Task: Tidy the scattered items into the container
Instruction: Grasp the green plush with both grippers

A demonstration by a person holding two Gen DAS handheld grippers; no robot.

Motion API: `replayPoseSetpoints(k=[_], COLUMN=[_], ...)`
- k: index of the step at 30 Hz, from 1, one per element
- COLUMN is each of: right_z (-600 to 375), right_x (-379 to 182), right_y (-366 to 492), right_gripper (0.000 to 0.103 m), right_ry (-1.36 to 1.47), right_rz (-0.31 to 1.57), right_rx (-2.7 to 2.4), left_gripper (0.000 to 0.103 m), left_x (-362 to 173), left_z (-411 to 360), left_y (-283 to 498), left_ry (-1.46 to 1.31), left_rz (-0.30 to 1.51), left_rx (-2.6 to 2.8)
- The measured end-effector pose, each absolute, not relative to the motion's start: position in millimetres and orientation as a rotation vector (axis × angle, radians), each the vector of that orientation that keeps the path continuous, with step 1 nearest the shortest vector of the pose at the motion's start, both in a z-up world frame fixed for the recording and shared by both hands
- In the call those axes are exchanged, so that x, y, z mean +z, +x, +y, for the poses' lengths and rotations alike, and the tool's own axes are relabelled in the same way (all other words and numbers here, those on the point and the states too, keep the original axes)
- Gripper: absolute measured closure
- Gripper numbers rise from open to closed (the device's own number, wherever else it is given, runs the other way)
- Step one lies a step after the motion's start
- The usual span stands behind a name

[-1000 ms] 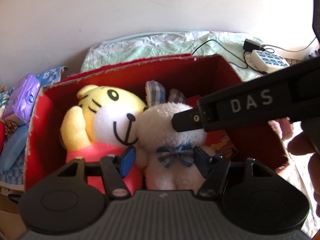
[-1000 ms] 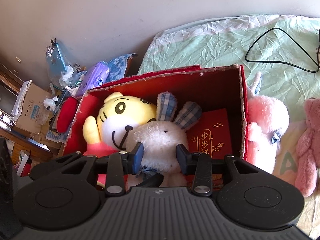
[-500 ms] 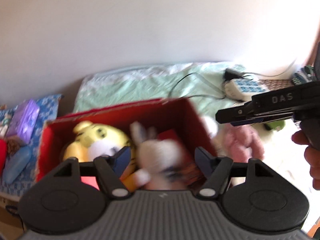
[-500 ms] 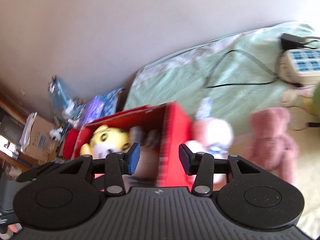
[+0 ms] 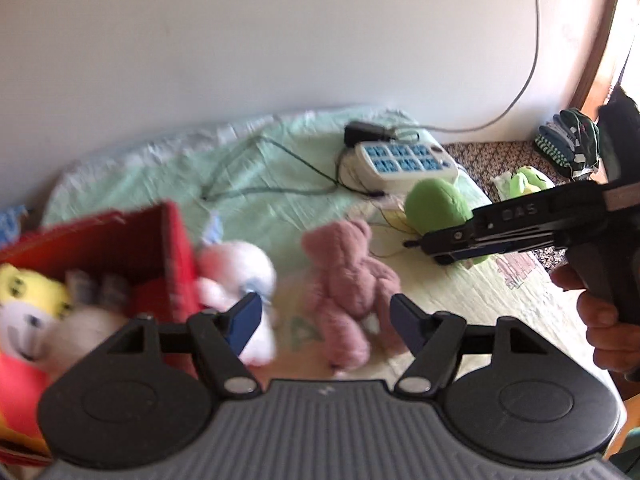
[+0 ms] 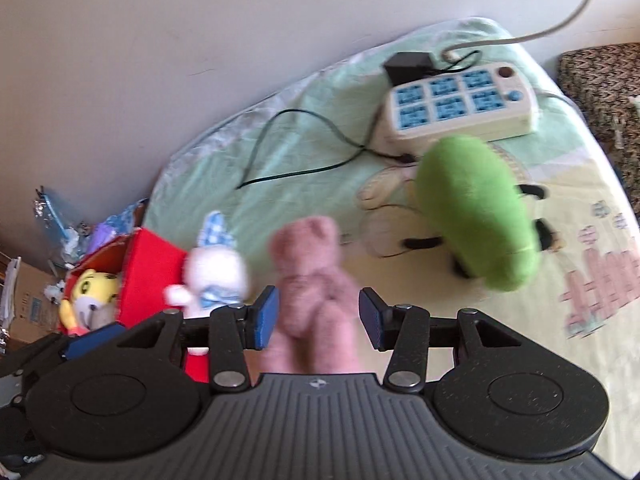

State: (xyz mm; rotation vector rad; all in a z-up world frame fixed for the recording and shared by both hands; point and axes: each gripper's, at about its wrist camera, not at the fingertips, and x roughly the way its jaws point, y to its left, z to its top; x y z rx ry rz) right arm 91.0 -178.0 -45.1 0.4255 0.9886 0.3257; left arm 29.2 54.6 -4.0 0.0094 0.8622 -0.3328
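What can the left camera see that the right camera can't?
Only the left wrist view shows the right gripper from the side, the hand holding it, the striped clothes and a small green toy.

Only the right wrist view shows the cardboard box and clutter at far left.

Both show the red box with the tiger inside, the white bunny beside it, the pink bear, the big green plush and the power strip.
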Motion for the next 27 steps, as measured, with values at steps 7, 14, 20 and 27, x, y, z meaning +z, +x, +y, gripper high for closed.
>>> replayPoseSetpoints(k=[7, 14, 20, 27], right_z=[-240.9, -275.8, -282.1, -276.1], right_x=[-55.0, -66.0, -90.6, -102.2], right_y=[111.2, 158.3, 191.8, 207.7], right_gripper=[0.048, 0.035, 0.034, 0.032], right_ry=[0.458, 0.442, 0.467, 0.504], right_rz=[0.971, 0.985, 1.052, 1.117], right_rx=[0.252, 0.238, 0.306, 0.447], left_gripper=[0.024, 0.013, 0.011, 0.025], left_x=[-33.7, -58.0, -78.0, -92.3], left_z=[-12.4, -62.1, -87.8, -106.1], left_y=[58.5, 108.7, 137.6, 153.9], left_ry=[-0.045, -0.057, -0.115, -0.123], left_rz=[0.872, 0.888, 0.930, 0.973], left_rx=[-0.406, -0.455, -0.454, -0.473])
